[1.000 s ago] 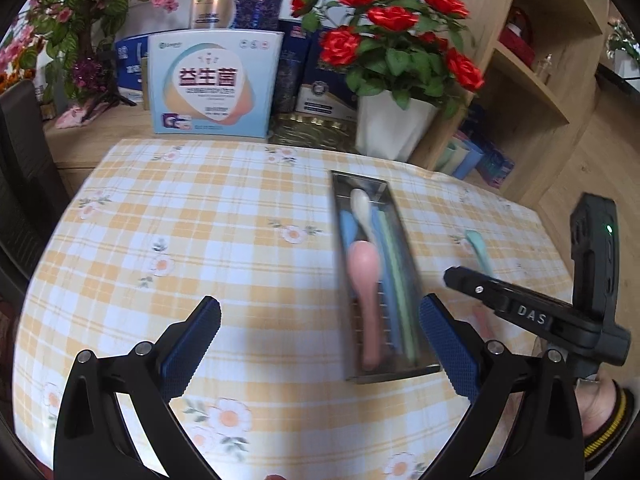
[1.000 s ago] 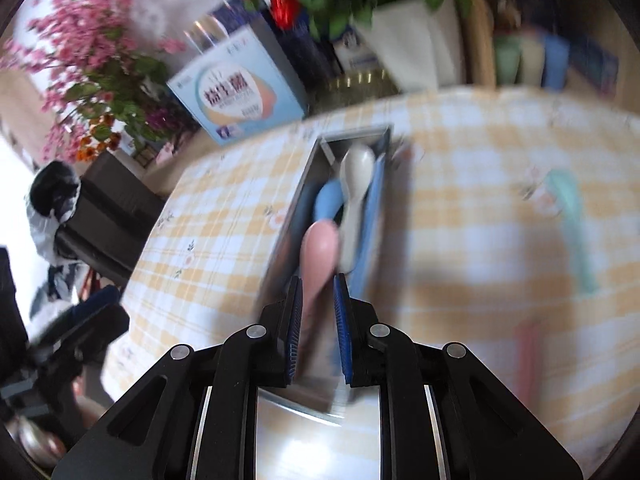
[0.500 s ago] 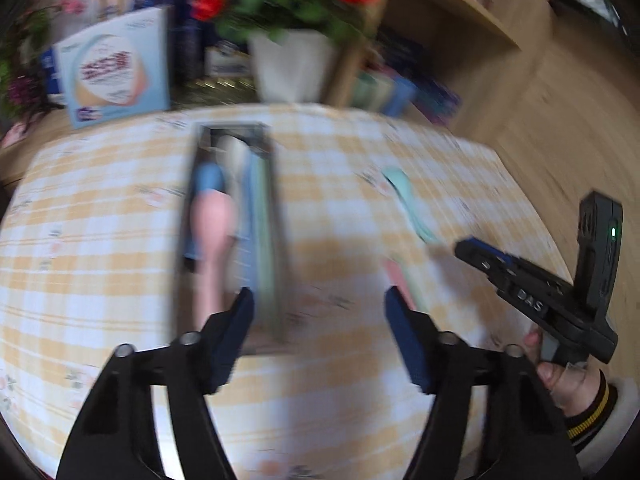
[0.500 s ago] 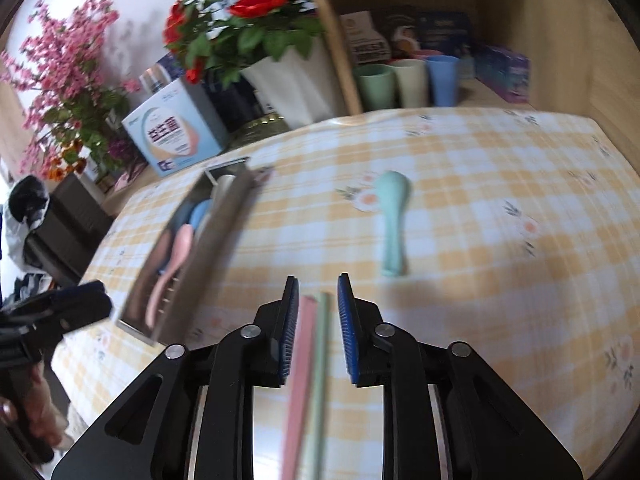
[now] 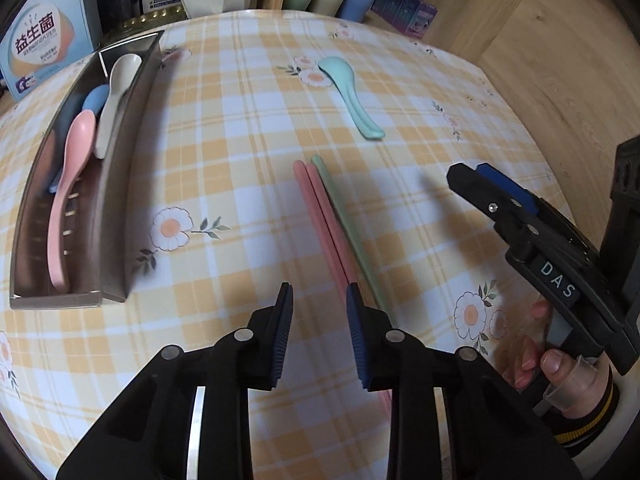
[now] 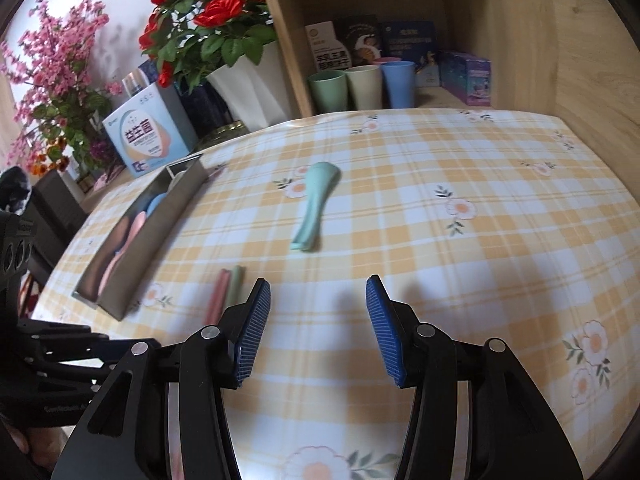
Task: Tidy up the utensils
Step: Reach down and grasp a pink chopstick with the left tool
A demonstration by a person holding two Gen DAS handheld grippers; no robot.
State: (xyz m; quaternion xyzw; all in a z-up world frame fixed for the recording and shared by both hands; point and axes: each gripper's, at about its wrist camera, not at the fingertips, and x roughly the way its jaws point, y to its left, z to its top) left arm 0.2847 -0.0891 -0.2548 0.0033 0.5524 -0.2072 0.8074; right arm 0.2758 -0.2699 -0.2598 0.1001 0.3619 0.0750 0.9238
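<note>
Since the pink chopsticks (image 5: 323, 220) run near-to-far, ending by the left gripper (image 5: 318, 320) (jaws parted, empty), left is nearer; right gripper (image 6: 316, 320) spread wide, empty.

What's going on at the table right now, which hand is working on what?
The left gripper hangs open just above the near end of the pink chopsticks, with a green chopstick beside them on the tablecloth. The right gripper is open and empty over bare cloth. The metal tray already holds pink, white and blue spoons; a green spoon lies outside it.
</note>
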